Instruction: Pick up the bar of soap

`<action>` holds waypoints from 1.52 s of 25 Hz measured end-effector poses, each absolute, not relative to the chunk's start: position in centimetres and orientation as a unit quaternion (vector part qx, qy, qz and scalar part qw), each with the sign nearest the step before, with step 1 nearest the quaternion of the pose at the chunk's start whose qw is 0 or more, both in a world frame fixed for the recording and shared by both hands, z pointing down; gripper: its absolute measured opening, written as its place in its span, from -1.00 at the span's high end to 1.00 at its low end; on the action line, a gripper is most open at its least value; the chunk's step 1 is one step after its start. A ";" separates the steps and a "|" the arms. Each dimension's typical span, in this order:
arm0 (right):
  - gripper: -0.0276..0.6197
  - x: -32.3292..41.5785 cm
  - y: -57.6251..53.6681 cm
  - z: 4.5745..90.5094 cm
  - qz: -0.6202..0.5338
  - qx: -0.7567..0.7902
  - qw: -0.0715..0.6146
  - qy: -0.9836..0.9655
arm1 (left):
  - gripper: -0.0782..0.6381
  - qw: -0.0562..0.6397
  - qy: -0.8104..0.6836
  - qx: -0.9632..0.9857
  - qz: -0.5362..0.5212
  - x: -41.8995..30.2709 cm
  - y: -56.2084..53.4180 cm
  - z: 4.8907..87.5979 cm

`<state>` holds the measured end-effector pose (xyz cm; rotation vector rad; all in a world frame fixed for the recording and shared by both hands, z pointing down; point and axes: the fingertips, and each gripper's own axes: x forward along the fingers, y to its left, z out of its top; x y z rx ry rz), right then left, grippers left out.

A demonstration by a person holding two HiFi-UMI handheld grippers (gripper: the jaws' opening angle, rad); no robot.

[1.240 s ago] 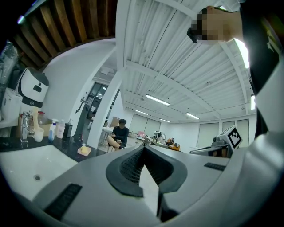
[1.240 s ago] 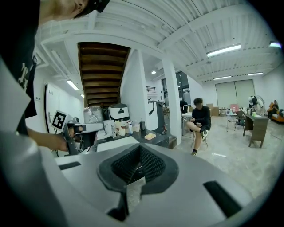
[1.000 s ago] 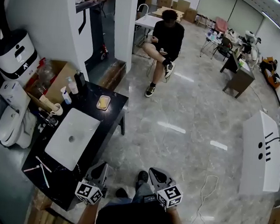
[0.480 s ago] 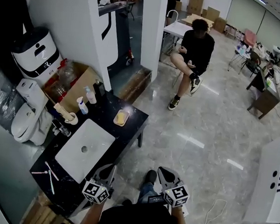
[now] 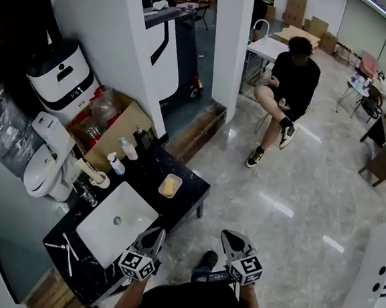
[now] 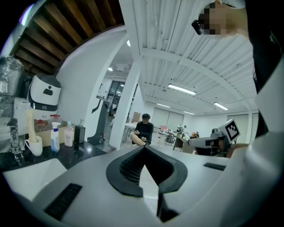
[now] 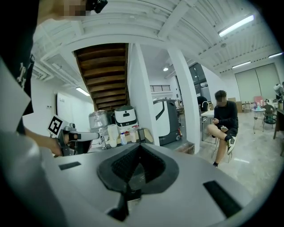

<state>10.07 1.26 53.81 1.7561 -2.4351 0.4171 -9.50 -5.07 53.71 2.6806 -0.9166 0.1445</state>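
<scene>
Soap (image 5: 169, 186): yellow bar lying in a dish (image 5: 162, 193) on the counter (image 5: 188, 195), just past the sink (image 5: 116, 224). Left gripper (image 5: 157, 235) and right gripper (image 5: 231, 238) are both pressed together and empty, on the sink's near side, well apart from the soap. Judged light, rigid, slippery if wet; pinch across its narrow width, mid-length.

A white sink (image 5: 116, 225) sits in a black counter (image 5: 152, 174). Just behind the sink stand a mug (image 5: 101, 180), a spray bottle (image 5: 116, 165) and a pump bottle (image 5: 129, 149). Toothbrushes (image 5: 64, 246) lie left of it. A person (image 5: 292, 85) sits well beyond it.
</scene>
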 end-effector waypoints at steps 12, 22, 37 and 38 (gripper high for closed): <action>0.89 16.9 -5.5 54.3 0.147 0.538 0.060 -0.828 | 0.76 0.154 -0.367 0.916 0.056 -3.2 -10.6 53.8; 0.89 19.2 -7.9 56.3 0.158 0.516 0.075 -0.839 | 0.76 0.184 -0.406 0.892 0.083 -2.4 -12.4 57.0; 0.89 19.0 -14.6 57.4 0.166 0.504 0.097 -0.842 | 0.76 0.204 -0.440 0.868 0.109 -3.7 -19.9 61.1; 0.89 19.0 -15.1 57.4 0.166 0.503 0.098 -0.842 | 0.76 0.206 -0.442 0.866 0.111 -3.8 -20.4 61.5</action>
